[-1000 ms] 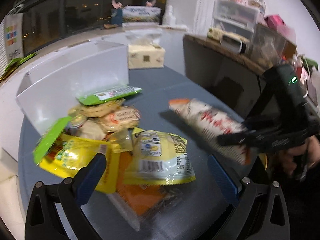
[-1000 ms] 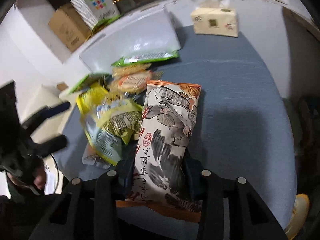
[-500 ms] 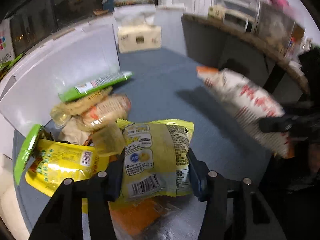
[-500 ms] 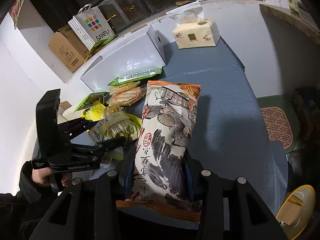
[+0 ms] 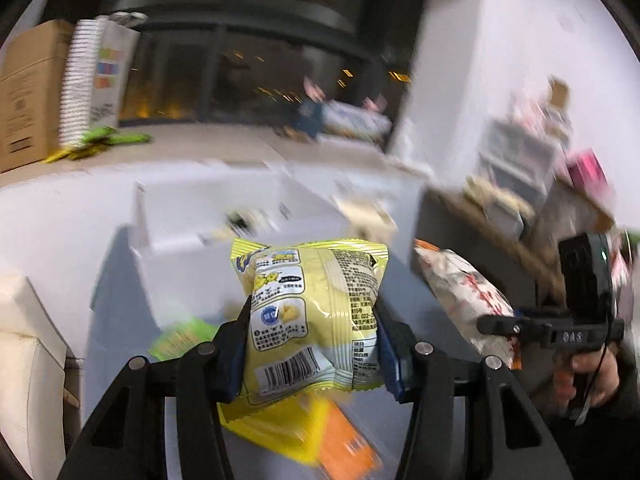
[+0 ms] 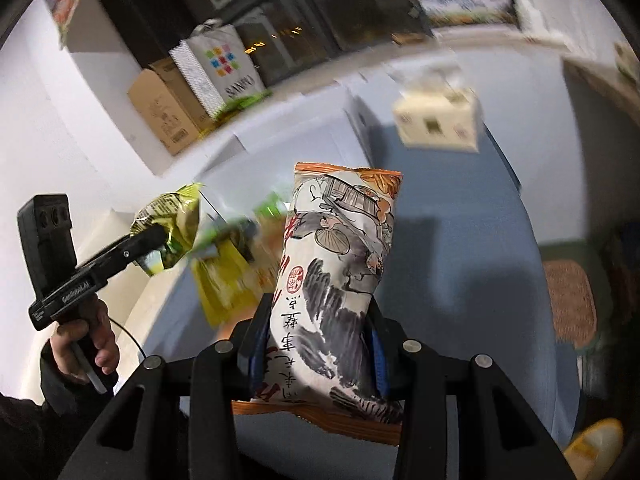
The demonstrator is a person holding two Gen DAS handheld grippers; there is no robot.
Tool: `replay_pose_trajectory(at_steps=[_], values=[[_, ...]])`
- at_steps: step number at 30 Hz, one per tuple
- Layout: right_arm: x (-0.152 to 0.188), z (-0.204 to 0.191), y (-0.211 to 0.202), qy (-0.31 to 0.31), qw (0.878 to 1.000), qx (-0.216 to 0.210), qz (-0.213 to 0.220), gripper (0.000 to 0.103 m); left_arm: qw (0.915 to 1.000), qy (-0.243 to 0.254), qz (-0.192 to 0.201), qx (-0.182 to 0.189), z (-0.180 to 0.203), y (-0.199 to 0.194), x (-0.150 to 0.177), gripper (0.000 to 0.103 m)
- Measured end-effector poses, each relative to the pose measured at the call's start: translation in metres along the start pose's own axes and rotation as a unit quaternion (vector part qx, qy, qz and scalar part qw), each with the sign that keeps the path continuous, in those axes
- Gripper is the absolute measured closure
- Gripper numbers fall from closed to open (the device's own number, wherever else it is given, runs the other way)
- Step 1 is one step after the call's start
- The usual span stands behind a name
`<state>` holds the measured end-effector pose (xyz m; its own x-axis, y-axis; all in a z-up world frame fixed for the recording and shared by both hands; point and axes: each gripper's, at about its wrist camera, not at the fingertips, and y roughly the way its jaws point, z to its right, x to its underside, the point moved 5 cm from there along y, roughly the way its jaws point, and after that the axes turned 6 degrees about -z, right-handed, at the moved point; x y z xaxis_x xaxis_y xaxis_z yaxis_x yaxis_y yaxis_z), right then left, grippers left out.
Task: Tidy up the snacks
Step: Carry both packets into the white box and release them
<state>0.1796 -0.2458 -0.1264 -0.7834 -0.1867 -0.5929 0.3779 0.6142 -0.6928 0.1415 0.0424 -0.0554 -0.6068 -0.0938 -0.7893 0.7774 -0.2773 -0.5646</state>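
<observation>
My left gripper (image 5: 312,340) is shut on a pale yellow snack bag (image 5: 316,312) and holds it lifted above the blue table; it also shows in the right wrist view (image 6: 170,236). My right gripper (image 6: 316,344) is shut on a long white and orange snack bag (image 6: 336,276) with ink drawings, held in the air; that bag also shows in the left wrist view (image 5: 464,300). A white open box (image 5: 224,220) stands behind the yellow bag. Loose yellow, orange and green snack packs (image 5: 304,436) lie on the table below.
A tissue box (image 6: 436,120) stands at the far end of the blue table (image 6: 480,240). A cardboard box (image 6: 160,108) and a paper bag (image 6: 218,68) stand on the white ledge. A cluttered desk (image 5: 520,216) is at the right.
My left gripper has closed on the yellow bag and lifted it off the pile. My right gripper has raised the long bag higher and both views have tilted up.
</observation>
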Motion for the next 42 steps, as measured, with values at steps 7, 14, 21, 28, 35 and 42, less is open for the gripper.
replay_pose_trajectory(at_steps=[7,14,21,28,35,42], values=[[-0.121,-0.055,0.021,-0.061,0.998,-0.01,0.034,0.058,0.9975,-0.044,0.043,-0.036,-0.07,0.021,-0.091,0.046],[-0.23,-0.077,0.093,-0.074,0.997,0.011,0.0,0.058,0.9962,-0.047,0.012,-0.071,-0.103,0.088,-0.136,0.046],[-0.281,-0.052,0.163,-0.06,0.996,0.043,-0.053,0.053,0.991,-0.063,-0.037,-0.112,-0.131,0.137,-0.135,0.0],[-0.281,-0.034,0.151,-0.036,0.999,0.033,-0.012,0.0,0.9904,-0.068,-0.038,-0.114,-0.137,0.132,-0.121,0.0],[-0.269,-0.039,0.129,-0.053,0.998,0.042,0.004,0.0,0.9933,-0.036,-0.012,-0.109,-0.112,0.098,-0.12,0.0],[-0.233,-0.06,0.095,-0.105,0.993,0.045,0.017,0.0,0.9954,0.001,0.009,-0.096,-0.078,0.051,-0.094,0.0]])
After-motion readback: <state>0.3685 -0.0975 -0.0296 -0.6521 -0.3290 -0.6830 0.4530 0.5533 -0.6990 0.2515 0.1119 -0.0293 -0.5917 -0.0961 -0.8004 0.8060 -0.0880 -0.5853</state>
